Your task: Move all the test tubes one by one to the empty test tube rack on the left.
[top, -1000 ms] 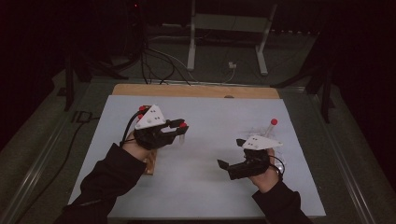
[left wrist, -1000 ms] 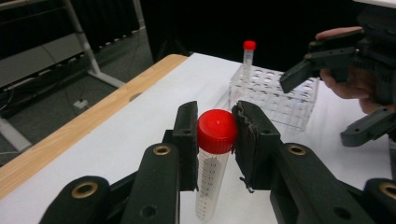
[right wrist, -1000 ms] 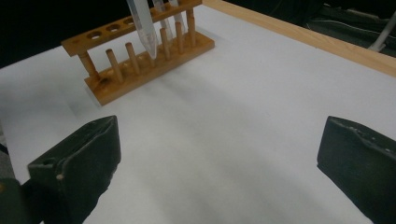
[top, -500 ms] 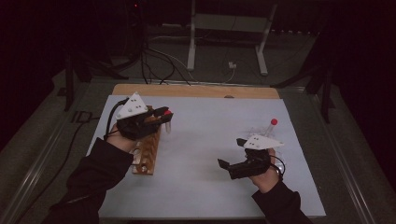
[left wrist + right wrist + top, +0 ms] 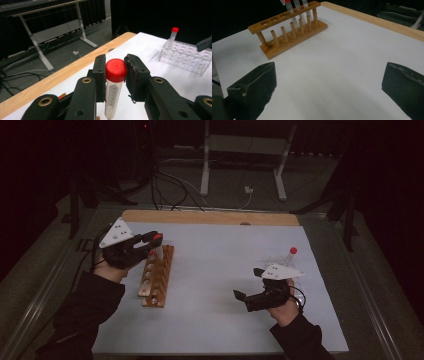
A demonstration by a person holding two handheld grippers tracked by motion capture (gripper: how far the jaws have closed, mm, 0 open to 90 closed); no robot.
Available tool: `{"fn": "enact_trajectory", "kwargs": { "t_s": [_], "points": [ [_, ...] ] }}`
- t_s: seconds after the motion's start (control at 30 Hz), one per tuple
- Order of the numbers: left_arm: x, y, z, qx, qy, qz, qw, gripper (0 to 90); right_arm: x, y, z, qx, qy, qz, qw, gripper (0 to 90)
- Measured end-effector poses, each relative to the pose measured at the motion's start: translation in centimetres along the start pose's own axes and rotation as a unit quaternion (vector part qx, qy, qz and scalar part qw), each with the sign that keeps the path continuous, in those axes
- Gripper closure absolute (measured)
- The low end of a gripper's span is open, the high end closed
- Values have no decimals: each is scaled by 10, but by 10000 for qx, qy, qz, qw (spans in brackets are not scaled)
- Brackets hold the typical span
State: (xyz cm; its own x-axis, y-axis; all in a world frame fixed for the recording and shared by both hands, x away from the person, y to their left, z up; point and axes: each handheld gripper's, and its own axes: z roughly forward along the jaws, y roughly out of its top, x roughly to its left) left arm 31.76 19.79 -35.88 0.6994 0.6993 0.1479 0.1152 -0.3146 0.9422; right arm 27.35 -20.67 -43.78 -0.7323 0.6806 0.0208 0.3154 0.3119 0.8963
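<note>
Holding a red-capped tube upright between its narrowed fingers, the left gripper is hanging over the far end of the wooden rack, while the right gripper is waiting wide open, well apart, near the clear rack.

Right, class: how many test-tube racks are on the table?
2. A wooden rack stands at the table's left side. A clear rack stands at the right side and holds one red-capped tube. None looks hidden.
</note>
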Motion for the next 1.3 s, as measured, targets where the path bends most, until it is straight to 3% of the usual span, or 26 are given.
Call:
{"fn": "enact_trajectory", "kwargs": {
  "t_s": [0.4,0.73,1.1,1.3],
  "points": [
    [16,-36,-3,207,379,-210,9988,720,-1,0,-1,-8,2,17,10000,0],
    [22,-65,6,336,374,-517,9974,720,-1,0,-1,-25,-23,3,10000,0],
    [19,-85,16,639,370,-526,9959,719,-2,-1,-2,-20,-27,14,10000,0],
    [17,-89,21,817,386,-433,9950,718,-2,-1,-1,-17,-28,25,10000,0]
  ]
}}
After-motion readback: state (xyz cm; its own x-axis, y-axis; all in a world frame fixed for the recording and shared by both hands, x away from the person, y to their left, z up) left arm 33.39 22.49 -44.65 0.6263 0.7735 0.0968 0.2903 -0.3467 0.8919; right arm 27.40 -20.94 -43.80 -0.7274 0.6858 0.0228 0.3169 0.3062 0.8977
